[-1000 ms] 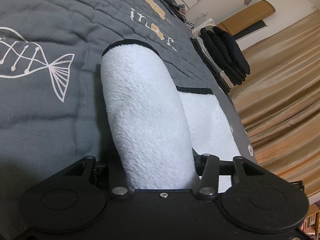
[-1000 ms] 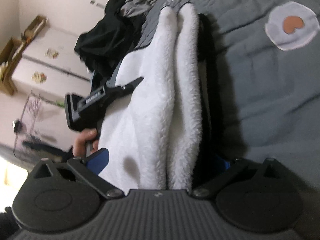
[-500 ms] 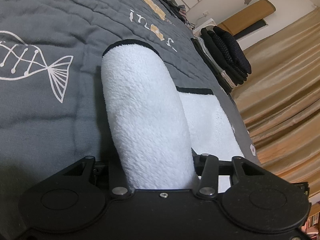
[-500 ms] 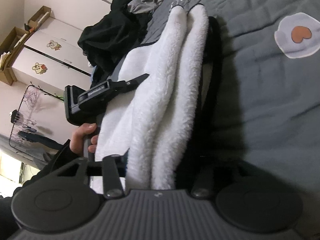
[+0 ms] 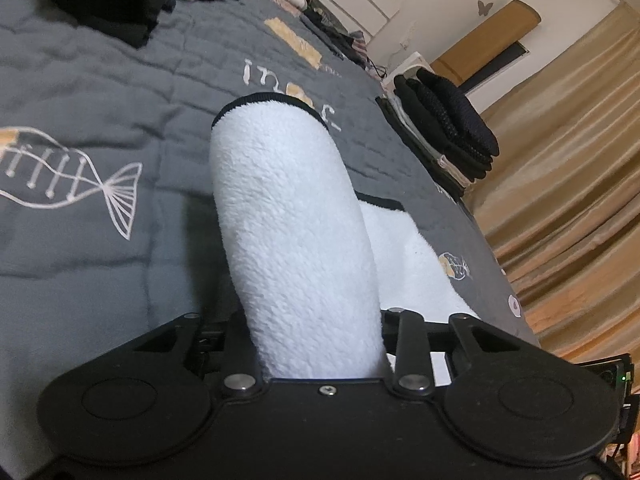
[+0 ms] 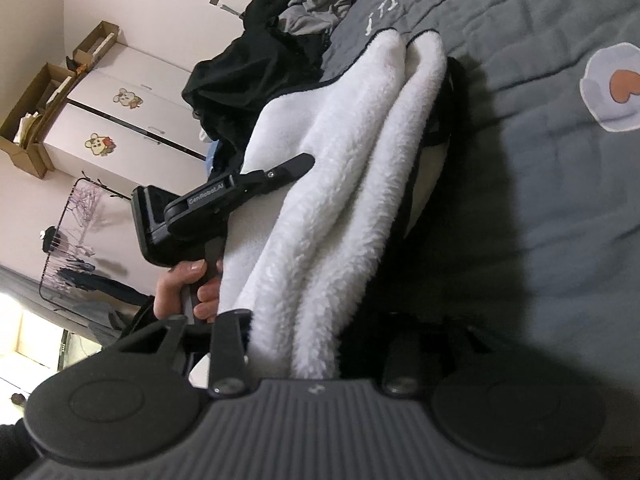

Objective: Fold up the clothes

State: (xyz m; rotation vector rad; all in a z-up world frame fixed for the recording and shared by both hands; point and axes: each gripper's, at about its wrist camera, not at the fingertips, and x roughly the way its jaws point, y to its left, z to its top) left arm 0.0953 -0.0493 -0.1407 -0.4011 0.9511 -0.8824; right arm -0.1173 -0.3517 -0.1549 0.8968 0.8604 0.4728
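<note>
The fingertips of both tools were hidden: fleece buried them in each wrist view, so the exact jaw gap could not be read. The left tool (image 5: 316,344) was closed on a fold of the white fleece garment (image 5: 292,232), which rose as a thick roll straight out from between its fingers. The right tool (image 6: 316,360) was likewise clamped on two stacked folds of the same garment, their lower side lost in deep shadow. The garment lay on the grey quilted bed cover (image 5: 80,112), stretching away from both tools, its black-trimmed edge farthest off. A hand (image 6: 188,288) gripped the left tool's handle.
</note>
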